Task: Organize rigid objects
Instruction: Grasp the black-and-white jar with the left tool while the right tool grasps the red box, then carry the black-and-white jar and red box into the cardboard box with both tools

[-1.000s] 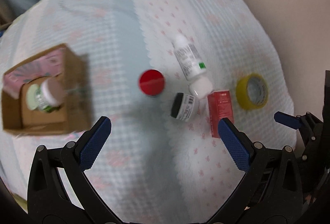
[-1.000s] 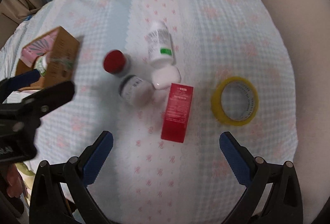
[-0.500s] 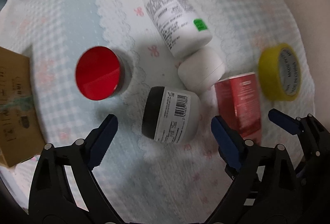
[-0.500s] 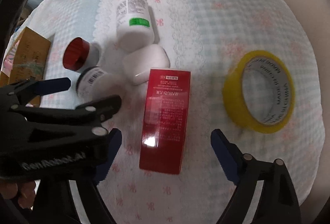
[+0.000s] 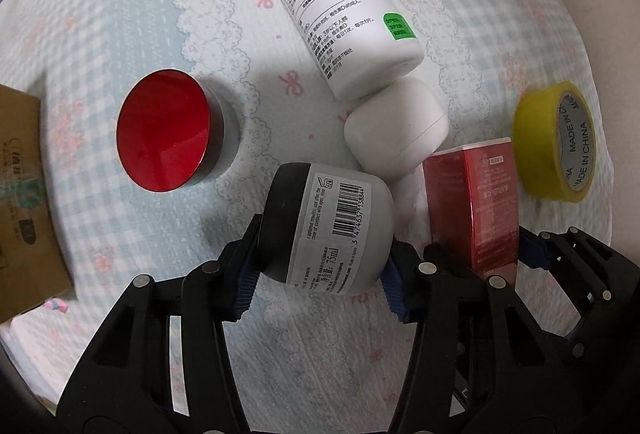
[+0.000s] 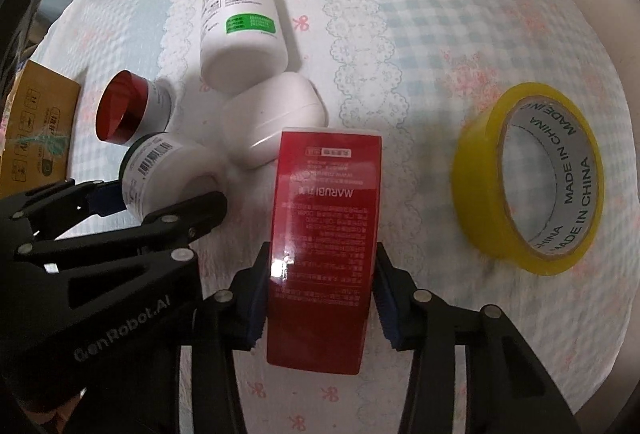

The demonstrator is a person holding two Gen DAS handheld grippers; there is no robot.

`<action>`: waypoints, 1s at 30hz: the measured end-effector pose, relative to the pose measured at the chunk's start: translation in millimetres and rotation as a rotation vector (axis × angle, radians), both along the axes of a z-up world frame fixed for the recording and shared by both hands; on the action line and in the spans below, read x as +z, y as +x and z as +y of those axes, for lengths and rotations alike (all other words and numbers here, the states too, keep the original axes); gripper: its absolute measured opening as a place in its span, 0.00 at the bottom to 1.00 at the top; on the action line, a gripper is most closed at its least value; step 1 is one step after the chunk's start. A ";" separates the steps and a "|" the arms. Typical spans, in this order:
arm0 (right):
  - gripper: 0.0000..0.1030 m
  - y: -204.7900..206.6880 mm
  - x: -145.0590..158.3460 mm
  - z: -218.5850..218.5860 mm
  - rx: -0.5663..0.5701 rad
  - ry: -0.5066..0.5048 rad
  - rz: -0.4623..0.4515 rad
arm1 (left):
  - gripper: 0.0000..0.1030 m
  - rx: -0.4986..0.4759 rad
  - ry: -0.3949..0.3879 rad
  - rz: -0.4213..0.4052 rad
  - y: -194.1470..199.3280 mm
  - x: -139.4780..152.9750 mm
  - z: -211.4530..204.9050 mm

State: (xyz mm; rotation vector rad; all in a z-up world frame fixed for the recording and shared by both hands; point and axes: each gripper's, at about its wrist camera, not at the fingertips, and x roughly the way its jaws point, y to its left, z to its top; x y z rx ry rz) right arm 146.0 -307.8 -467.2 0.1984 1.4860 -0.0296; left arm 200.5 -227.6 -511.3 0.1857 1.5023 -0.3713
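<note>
We find the left hand-held gripper (image 5: pixel 318 276) pointing down with its blue pads pressed against both sides of a frosted jar with a black cap (image 5: pixel 326 226), which lies on its side, barcode label up. The right hand-held gripper (image 6: pixel 318 296) likewise points down and is clamped on the long sides of a red carton (image 6: pixel 324 238) lying flat. In the right wrist view the left hand-held gripper (image 6: pixel 156 204) appears at the left edge, its fingers around the same frosted jar with a black cap (image 6: pixel 156 172).

The things lie on a quilted cloth (image 5: pixel 120 14) in pale blue check with pink bows and lace strips. We cannot tell what surface lies beneath it.

We note the following near the held items:
- A white pill bottle (image 5: pixel 344 14) lies on its side beyond the jar, green label patch toward its base.
- A small white rounded case (image 5: pixel 396 130) touches the base of the pill bottle and sits between the jar and the carton.
- A jar with a red lid (image 5: pixel 166 130) stands upright to the left of the frosted jar, apart from it.
- A yellow tape roll (image 6: pixel 528 174) lies to the right of the carton, well apart.
- A cardboard box (image 5: pixel 24 202) shows at the far left edge; its contents are out of view.
</note>
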 end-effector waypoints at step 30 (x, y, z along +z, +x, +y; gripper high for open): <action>0.37 -6.5 248.6 68.3 -0.088 0.061 -0.286 | 0.46 0.067 -0.230 -0.346 -22.8 283.5 161.8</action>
